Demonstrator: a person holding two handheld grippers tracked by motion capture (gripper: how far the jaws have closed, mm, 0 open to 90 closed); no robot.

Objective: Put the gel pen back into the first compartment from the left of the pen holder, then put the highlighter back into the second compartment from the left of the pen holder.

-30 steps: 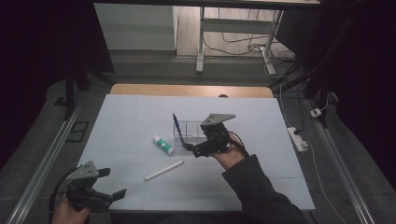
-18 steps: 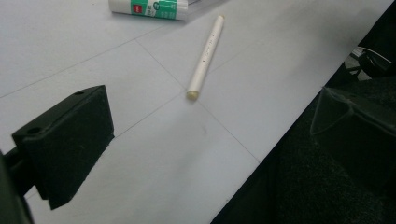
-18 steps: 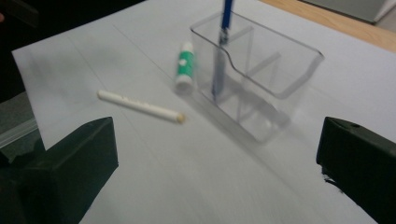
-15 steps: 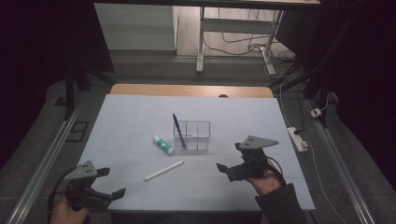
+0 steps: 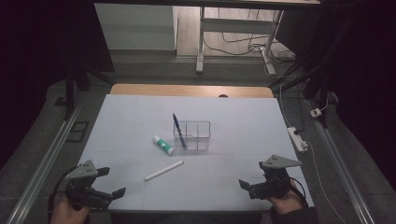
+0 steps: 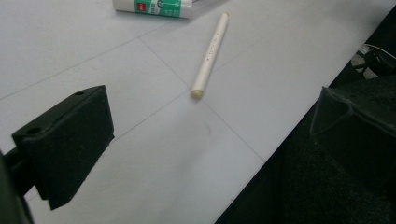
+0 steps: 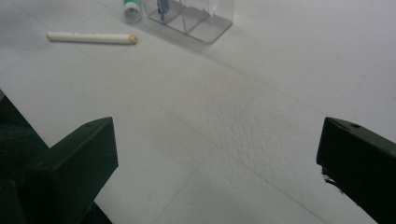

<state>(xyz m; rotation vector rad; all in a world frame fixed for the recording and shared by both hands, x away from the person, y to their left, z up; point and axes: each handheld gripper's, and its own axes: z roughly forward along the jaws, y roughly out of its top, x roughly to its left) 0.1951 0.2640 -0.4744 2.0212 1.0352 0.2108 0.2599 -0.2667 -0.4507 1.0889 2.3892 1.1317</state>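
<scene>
A clear divided box [image 5: 198, 135] stands mid-table with a blue pen [image 5: 179, 130] leaning upright in its left compartment. To the left of the box lies a white and green glue stick [image 5: 163, 144]. A white stick-shaped pen [image 5: 164, 170] lies in front of both. My left gripper [image 5: 112, 182] is open at the front left corner, and the white pen [image 6: 210, 53] and glue stick [image 6: 154, 5] lie ahead of its jaws. My right gripper [image 5: 250, 184] is open and empty at the front right, looking toward the box [image 7: 191, 16], white pen [image 7: 91, 38] and glue stick [image 7: 131, 9].
The white table top [image 5: 233, 116] ends in a wooden strip at the back. A power strip [image 5: 297, 139] lies off the right edge. Metal rails run along both sides, and the front edge drops off just behind both grippers.
My right gripper has drawn back from the clear box to the front right of the table, empty. The blue pen stays in the box. The left gripper has barely moved.
</scene>
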